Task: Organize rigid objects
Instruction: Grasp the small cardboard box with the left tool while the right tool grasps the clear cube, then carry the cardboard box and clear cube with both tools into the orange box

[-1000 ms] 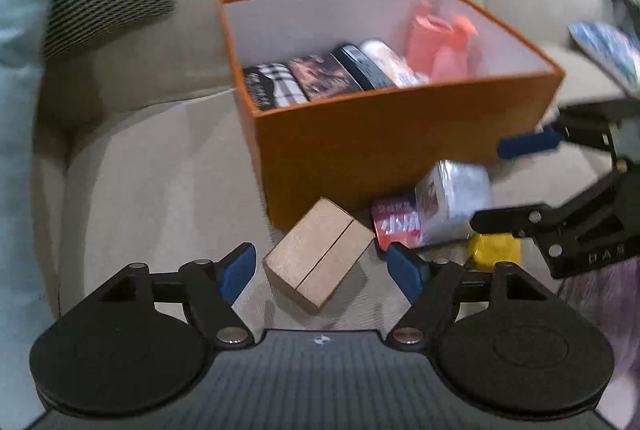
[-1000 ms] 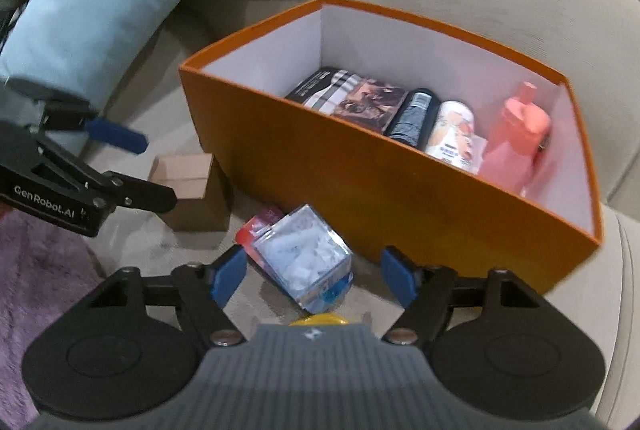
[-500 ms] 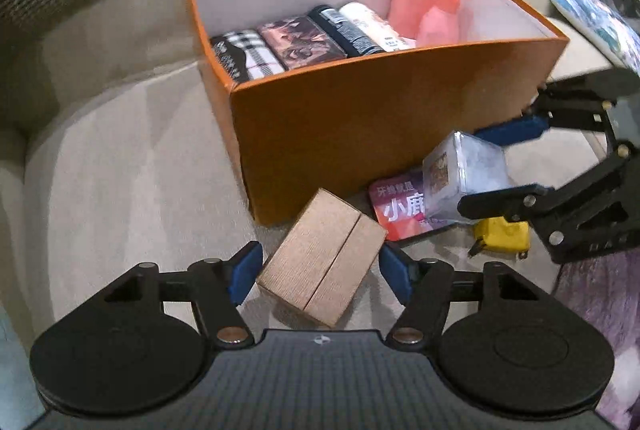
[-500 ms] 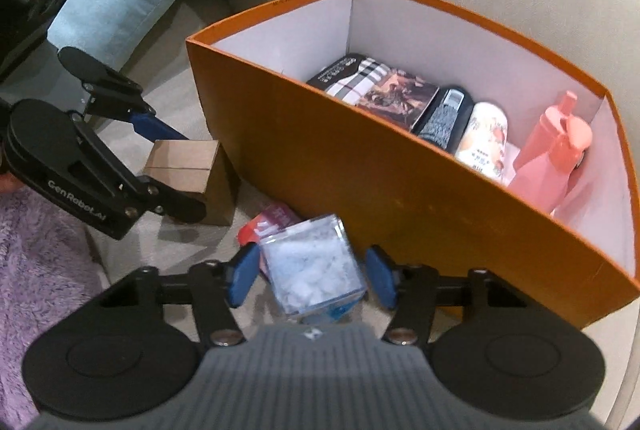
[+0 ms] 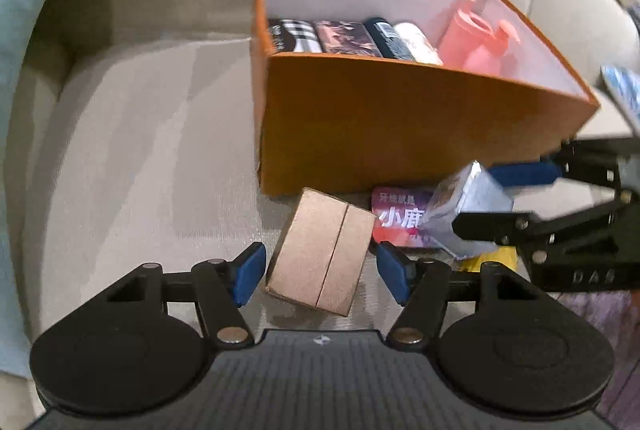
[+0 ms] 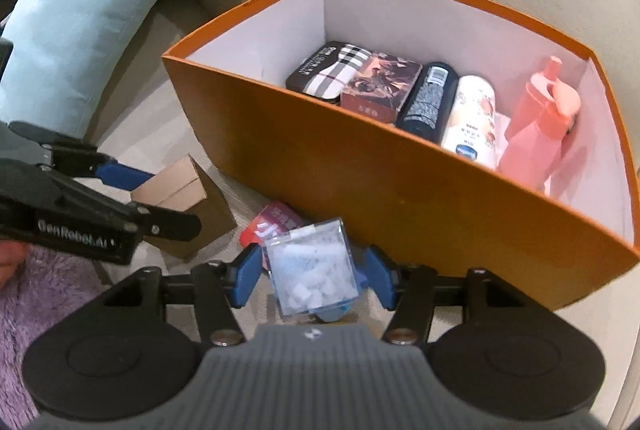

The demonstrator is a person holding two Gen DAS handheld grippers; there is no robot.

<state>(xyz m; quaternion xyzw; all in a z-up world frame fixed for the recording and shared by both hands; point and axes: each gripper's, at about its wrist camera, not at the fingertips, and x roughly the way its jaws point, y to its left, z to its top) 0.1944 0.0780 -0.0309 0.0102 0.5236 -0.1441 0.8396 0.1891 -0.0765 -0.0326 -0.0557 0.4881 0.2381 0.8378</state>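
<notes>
A brown cardboard box lies tilted on the beige sofa in front of the orange storage box. My left gripper is shut on its sides; the right wrist view shows this gripper across the cardboard box. My right gripper has a clear plastic box of white pieces between its pads. Those jaws are opening slightly, with the pads still on the box. In the left wrist view the clear box hangs tilted above a red packet.
The orange box holds a plaid carton, a dark bottle, a white bottle and a pink bottle. A yellow item lies below the clear box. A purple fuzzy throw and a light blue cushion are on the left.
Both grippers have closed in on their boxes. The cardboard box has turned and tipped between the left fingers. The clear box has come up off the sofa in the right fingers.
</notes>
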